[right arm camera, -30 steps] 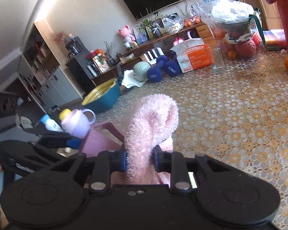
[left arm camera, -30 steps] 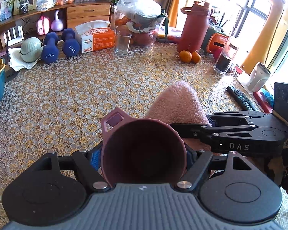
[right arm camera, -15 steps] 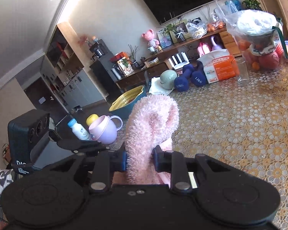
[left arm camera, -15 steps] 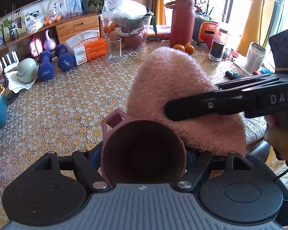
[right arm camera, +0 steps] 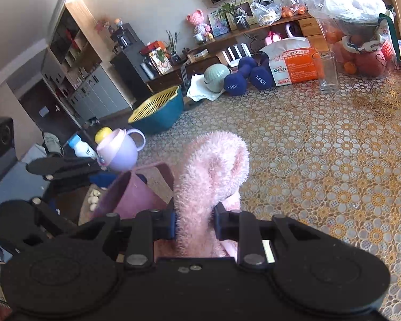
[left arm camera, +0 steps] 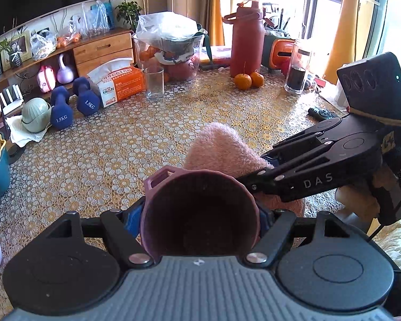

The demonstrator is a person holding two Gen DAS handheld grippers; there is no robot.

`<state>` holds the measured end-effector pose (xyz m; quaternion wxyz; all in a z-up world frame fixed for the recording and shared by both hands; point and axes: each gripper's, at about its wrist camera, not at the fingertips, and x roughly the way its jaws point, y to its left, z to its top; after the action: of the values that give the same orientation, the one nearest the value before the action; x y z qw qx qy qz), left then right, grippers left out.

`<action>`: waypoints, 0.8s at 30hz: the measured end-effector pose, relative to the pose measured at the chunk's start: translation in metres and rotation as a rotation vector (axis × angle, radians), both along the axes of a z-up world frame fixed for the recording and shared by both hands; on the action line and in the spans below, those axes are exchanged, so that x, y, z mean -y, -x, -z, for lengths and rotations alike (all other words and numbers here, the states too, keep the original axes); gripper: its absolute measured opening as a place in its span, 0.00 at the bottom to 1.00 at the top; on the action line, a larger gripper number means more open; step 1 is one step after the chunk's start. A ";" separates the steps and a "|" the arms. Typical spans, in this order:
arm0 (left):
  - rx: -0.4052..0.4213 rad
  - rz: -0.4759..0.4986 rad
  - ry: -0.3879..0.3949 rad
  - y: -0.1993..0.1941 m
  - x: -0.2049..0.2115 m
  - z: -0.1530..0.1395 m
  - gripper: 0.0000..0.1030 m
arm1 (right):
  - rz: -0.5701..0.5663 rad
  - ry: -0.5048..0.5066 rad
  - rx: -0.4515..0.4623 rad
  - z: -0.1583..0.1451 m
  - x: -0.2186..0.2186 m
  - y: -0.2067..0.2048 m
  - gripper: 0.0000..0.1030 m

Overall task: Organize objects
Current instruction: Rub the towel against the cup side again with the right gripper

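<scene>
The left gripper (left arm camera: pixel 200 214) is clamped across a mauve cup (left arm camera: pixel 200 214), holding it tipped so its open mouth faces back toward the camera, raised above the near edge of the table (left arm camera: pixel 115 144). The right gripper (right arm camera: pixel 194 220) pinches a fluffy pink cloth (right arm camera: pixel 214 171) by its middle, the folded bulk standing up beyond the fingers, just beside the cup's rim. Holding the two this close suggests the cloth is meant to go into the cup or wipe it, though which I cannot tell.
</scene>
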<state>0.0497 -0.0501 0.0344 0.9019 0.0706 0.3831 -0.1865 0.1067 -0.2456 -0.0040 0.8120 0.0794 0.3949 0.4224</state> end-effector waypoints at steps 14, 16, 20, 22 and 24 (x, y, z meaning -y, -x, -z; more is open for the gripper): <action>0.005 0.037 -0.051 -0.006 0.005 0.006 0.75 | -0.068 -0.156 0.055 -0.035 0.014 0.003 0.24; 0.003 0.034 -0.048 -0.006 0.005 0.007 0.75 | -0.069 -0.160 0.032 -0.030 0.011 0.000 0.24; -0.003 0.036 -0.050 -0.006 0.003 0.008 0.75 | -0.057 -0.184 -0.023 -0.018 0.011 -0.007 0.24; -0.003 0.035 -0.046 -0.006 0.002 0.008 0.75 | -0.058 -0.189 -0.036 -0.016 0.012 -0.009 0.24; 0.002 0.031 -0.042 -0.006 0.001 0.007 0.75 | -0.056 -0.188 -0.041 -0.015 0.011 -0.011 0.24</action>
<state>0.0556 -0.0510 0.0275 0.8976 0.0955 0.3851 -0.1921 0.1178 -0.2571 0.0115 0.7804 0.1529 0.3722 0.4786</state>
